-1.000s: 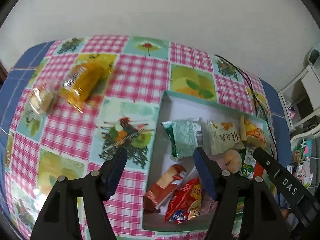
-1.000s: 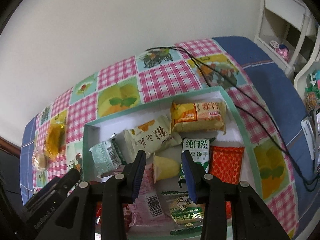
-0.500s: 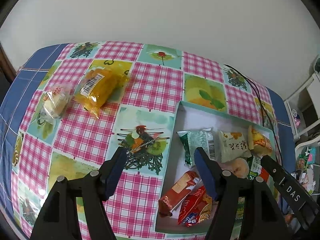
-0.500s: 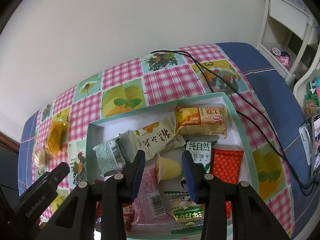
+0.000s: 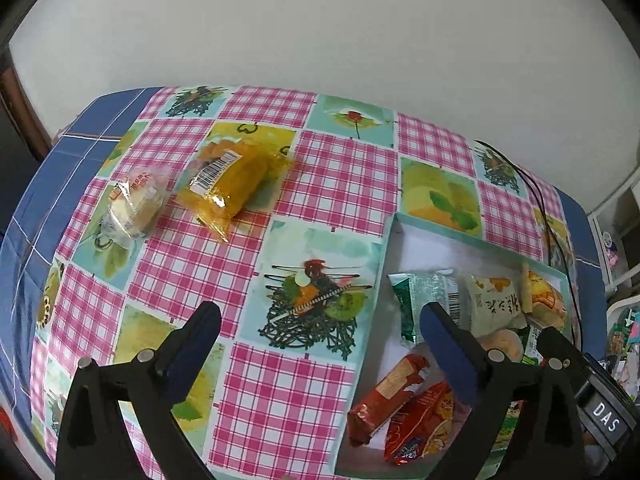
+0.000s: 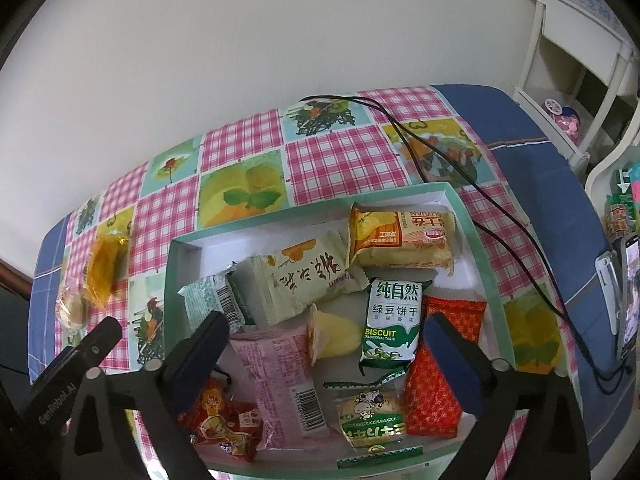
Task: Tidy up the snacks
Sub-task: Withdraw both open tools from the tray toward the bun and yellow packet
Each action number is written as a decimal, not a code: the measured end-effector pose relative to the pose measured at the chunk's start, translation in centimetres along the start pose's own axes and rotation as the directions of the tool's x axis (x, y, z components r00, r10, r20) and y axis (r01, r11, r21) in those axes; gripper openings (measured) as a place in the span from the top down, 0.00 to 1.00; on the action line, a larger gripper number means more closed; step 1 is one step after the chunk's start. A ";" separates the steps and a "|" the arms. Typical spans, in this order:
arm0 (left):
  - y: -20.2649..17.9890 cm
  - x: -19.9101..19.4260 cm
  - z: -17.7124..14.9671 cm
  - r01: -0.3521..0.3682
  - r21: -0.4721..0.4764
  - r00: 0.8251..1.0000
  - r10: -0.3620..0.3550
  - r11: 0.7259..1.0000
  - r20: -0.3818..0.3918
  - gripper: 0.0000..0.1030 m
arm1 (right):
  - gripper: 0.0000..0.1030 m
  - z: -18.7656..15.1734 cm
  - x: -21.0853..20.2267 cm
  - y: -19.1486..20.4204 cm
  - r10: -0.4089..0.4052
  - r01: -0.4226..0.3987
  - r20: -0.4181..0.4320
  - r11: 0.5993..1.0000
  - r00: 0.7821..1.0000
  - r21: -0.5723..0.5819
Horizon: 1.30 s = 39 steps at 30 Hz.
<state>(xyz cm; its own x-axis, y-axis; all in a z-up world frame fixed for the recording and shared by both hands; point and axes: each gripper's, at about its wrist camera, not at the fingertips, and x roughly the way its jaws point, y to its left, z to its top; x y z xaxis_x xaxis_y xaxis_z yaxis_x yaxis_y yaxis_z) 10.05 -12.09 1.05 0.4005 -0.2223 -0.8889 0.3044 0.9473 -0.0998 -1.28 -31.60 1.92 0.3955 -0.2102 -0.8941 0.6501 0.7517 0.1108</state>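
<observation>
A shallow teal-rimmed white box (image 6: 467, 216) on the checked tablecloth holds several snack packets, among them a green biscuit packet (image 6: 392, 320) and a pink packet (image 6: 280, 376). The box rim also shows in the left wrist view (image 5: 384, 264). Two snacks lie outside it at the far left: a yellow packet (image 5: 226, 178) and a clear-wrapped round cake (image 5: 134, 204). They also show in the right wrist view, the yellow packet (image 6: 102, 270) and the cake (image 6: 70, 308). My left gripper (image 5: 320, 332) is open and empty above the cloth, left of the box. My right gripper (image 6: 326, 338) is open and empty above the box.
A black cable (image 6: 432, 152) runs over the cloth behind and to the right of the box. A white shelf unit (image 6: 580, 52) stands beyond the table's right end. A phone on a stand (image 6: 628, 300) sits at the right edge. A wall is behind the table.
My left gripper has moved left and back, away from the box, bringing the two loose snacks closer to centre. My right gripper has pulled back slightly and opened wider.
</observation>
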 end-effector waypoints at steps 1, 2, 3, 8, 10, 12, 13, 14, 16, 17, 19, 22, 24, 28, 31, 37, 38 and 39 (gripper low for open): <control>0.1 0.0 0.0 -0.004 0.000 1.000 0.004 1.000 0.000 0.03 | 0.00 0.0 0.0 0.0 -0.002 0.002 0.002 1.000 1.000 -0.002; 0.1 0.0 0.0 -0.007 0.001 1.000 0.007 1.000 0.001 0.03 | 0.00 0.0 0.0 0.0 -0.004 0.004 0.002 1.000 1.000 -0.002; 0.2 0.0 0.0 -0.009 0.001 1.000 0.009 1.000 0.001 0.03 | 0.00 0.0 0.0 0.0 -0.005 0.005 0.003 1.000 1.000 -0.001; 0.4 0.1 0.1 -0.014 0.001 1.000 0.014 1.000 0.000 0.03 | 0.00 -0.1 0.2 0.0 -0.002 0.002 -0.005 1.000 1.000 0.002; 0.5 0.1 0.1 -0.016 0.000 1.000 0.016 1.000 0.000 0.03 | 0.00 -0.1 0.2 0.1 -0.003 0.003 -0.005 1.000 1.000 0.002; 0.7 0.0 0.2 -0.016 -0.004 1.000 0.016 1.000 0.002 0.03 | 0.00 -0.1 0.2 0.3 -0.002 0.002 -0.006 1.000 1.000 0.001; 0.8 0.0 0.2 -0.017 -0.006 1.000 0.017 1.000 0.003 0.03 | 0.00 -0.2 0.2 0.4 0.000 0.000 -0.006 1.000 1.000 -0.001; 1.0 -0.1 0.3 -0.020 -0.008 1.000 0.020 1.000 0.004 0.03 | 0.00 -0.2 0.2 0.7 0.001 -0.001 -0.007 1.000 1.000 -0.004; 1.4 -0.2 0.4 -0.027 -0.013 1.000 0.028 1.000 0.007 0.03 | 0.00 -0.3 0.3 1.2 0.003 -0.003 -0.008 1.000 1.000 -0.014; 1.9 -0.2 0.5 -0.035 -0.018 0.999 0.036 0.999 0.009 0.03 | 0.00 -0.3 0.3 1.7 0.006 -0.007 -0.008 1.000 1.000 -0.023; 3.0 -0.4 0.7 -0.055 -0.033 0.998 0.055 0.998 0.010 0.03 | 0.00 -0.4 0.2 2.5 0.011 -0.011 -0.007 0.999 1.000 -0.039; 4.8 -0.6 1.0 -0.086 -0.058 0.996 0.087 0.995 0.013 0.03 | 0.00 -0.7 0.1 3.9 0.014 -0.014 -0.005 0.998 1.000 -0.063; 6.3 -0.8 1.2 -0.112 -0.083 0.993 0.114 0.990 0.016 0.03 | 0.00 -0.9 0.1 5.0 0.018 -0.018 -0.003 0.997 1.000 -0.081; 9.4 -1.1 1.5 -0.166 -0.124 0.985 0.169 0.978 0.017 0.03 | 0.00 -1.4 0.1 7.4 0.028 -0.028 -0.003 0.992 1.000 -0.123; 11.1 -1.3 1.7 -0.185 -0.145 0.982 0.189 0.972 0.016 0.03 | 0.00 -1.9 0.3 9.2 0.042 -0.042 -0.007 0.989 0.999 -0.145; 14.7 -1.8 1.9 -0.211 -0.191 0.976 0.218 0.959 0.012 0.03 | 0.00 -3.1 0.4 13.3 0.071 -0.073 -0.018 0.975 0.997 -0.211; 15.2 -1.9 1.9 -0.215 -0.197 0.975 0.222 0.956 0.012 0.03 | 0.00 -3.4 0.4 14.0 0.073 -0.076 -0.020 0.972 0.997 -0.224; 15.8 -1.9 2.0 -0.217 -0.204 0.974 0.225 0.954 0.012 0.03 | 0.00 -3.6 0.4 14.7 0.077 -0.080 -0.022 0.969 0.997 -0.234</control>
<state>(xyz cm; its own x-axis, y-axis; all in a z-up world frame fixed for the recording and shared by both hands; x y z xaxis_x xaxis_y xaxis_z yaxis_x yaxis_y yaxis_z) 15.79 2.82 2.10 0.4688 -0.0066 -0.8833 0.0268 0.9996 0.0067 6.08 -18.34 1.67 0.4301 -0.1375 -0.8922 0.4464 0.8914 0.0778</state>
